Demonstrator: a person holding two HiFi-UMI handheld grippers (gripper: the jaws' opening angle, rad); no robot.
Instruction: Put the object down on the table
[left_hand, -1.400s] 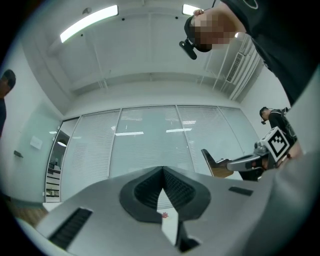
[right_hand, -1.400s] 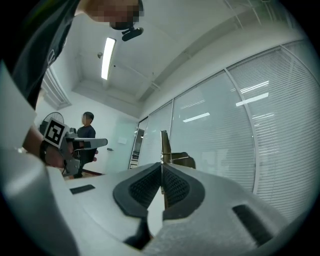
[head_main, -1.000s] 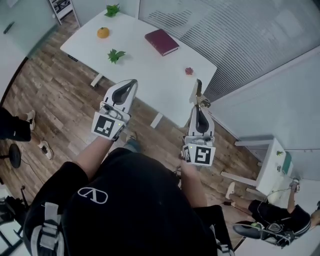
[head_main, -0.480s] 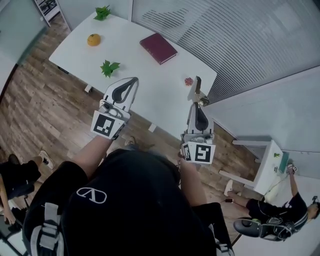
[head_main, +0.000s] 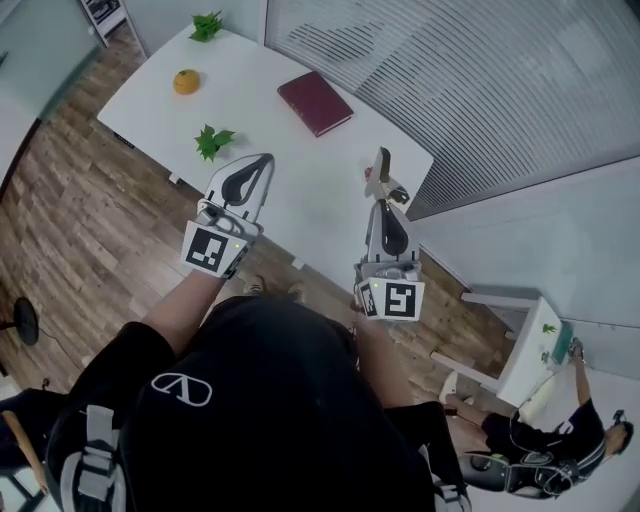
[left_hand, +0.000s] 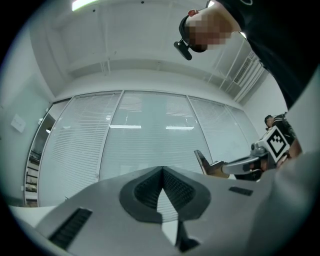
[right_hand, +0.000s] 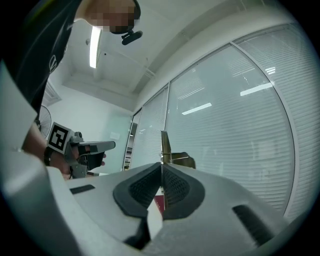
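Since a second ago the right gripper (head_main: 386, 193) has drifted up and to the left in the head view, and its load now covers the small reddish thing that showed on the white rectangular surface (head_main: 270, 150) earlier. Its jaws are pressed together on the base of a thin flat tool with a grey blade and a tan body (head_main: 381, 168). The tool stands straight out past the ribbed dark pads, clear of the surface, and in the head view it overlaps the near right corner. In the right gripper view (right_hand: 161, 167) the blade (right_hand: 164, 145) rises as a narrow upright strip against the slatted window blinds (right_hand: 240, 125).

To the left, the left gripper (head_main: 262, 165) has its jaws closed tip to tip with nothing between them. Its own view (left_hand: 162, 171) shows only blinds through the small gap below the tips, and the tool (left_hand: 202, 161) off to the right.

Smooth and matte, the surface carries a dark red hardcover book (head_main: 315, 102), a round orange fruit (head_main: 186, 81) and two jagged green leaves (head_main: 213, 141) (head_main: 206, 25), all well apart from the tool. Wood-grain plank flooring (head_main: 80, 200) lies beneath.
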